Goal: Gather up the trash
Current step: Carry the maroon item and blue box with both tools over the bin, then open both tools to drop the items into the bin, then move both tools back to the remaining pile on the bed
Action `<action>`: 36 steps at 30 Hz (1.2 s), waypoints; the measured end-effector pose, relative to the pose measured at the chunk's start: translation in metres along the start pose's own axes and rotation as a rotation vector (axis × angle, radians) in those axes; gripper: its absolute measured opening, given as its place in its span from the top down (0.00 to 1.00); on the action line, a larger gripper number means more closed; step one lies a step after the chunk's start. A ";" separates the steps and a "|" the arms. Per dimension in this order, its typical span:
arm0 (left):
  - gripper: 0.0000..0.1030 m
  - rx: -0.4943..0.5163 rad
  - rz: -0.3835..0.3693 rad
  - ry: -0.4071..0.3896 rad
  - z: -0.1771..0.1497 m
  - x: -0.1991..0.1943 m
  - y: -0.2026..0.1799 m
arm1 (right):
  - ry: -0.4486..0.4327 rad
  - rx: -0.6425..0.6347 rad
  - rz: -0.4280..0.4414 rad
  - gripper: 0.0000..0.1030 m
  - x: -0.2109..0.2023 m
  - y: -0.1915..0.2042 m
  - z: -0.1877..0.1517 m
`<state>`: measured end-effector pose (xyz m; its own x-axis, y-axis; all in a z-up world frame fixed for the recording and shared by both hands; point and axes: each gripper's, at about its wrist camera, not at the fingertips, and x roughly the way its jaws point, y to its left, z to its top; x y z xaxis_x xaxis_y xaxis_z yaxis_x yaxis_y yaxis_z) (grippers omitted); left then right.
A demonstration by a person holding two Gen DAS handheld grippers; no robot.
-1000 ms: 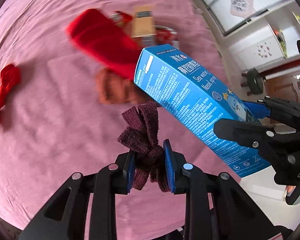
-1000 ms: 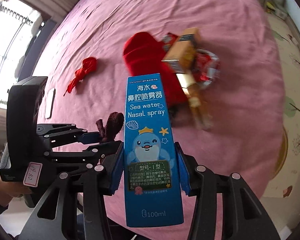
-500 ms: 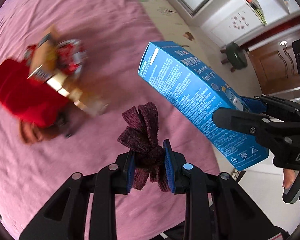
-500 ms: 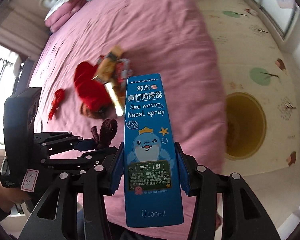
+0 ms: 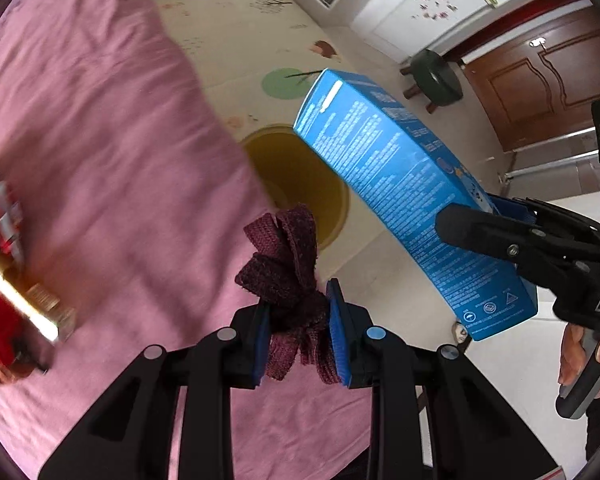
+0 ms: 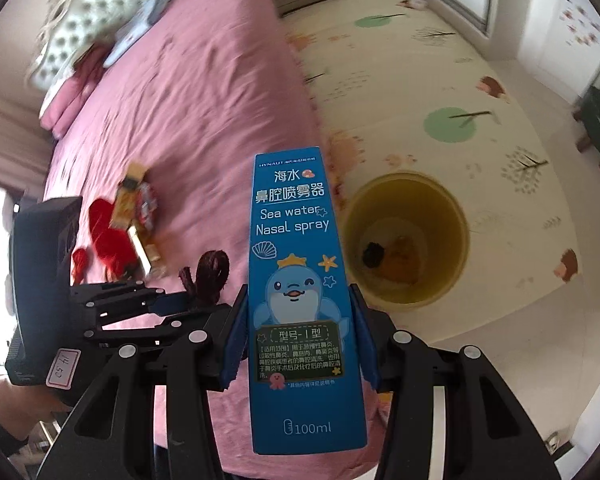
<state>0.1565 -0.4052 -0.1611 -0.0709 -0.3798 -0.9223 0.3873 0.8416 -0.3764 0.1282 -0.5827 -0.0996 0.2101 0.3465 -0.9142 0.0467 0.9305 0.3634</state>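
Pinching a maroon knitted bow between its blue pads, your left gripper is hanging over the near edge of the pink bed, the bow's loops sticking up past the fingertips. Your right gripper is clamping a tall blue nasal spray box by its two narrow sides, the box standing upright with its printed front facing the camera; in the left wrist view the same box is slanting in from the right. Beyond both loads a yellow bin is sitting on the patterned floor mat just beside the bed, with dark and orange scraps lying at its bottom. Far left on the bed, a blurred heap of leftover trash is lying: red cloth, a tan carton, a shiny wrapper.
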 end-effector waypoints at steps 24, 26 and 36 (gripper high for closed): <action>0.12 0.101 -0.046 -0.017 0.070 0.029 -0.058 | -0.076 0.096 -0.056 0.49 -0.019 -0.077 0.048; 0.12 0.105 -0.040 -0.019 0.066 0.025 -0.053 | -0.064 0.086 -0.050 0.49 -0.016 -0.072 0.046; 0.13 0.074 -0.023 -0.049 0.044 -0.004 -0.030 | -0.035 0.021 -0.017 0.49 -0.009 -0.027 0.040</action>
<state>0.1859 -0.4458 -0.1419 -0.0367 -0.4185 -0.9075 0.4530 0.8025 -0.3884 0.1638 -0.6161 -0.0939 0.2427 0.3258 -0.9138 0.0708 0.9334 0.3517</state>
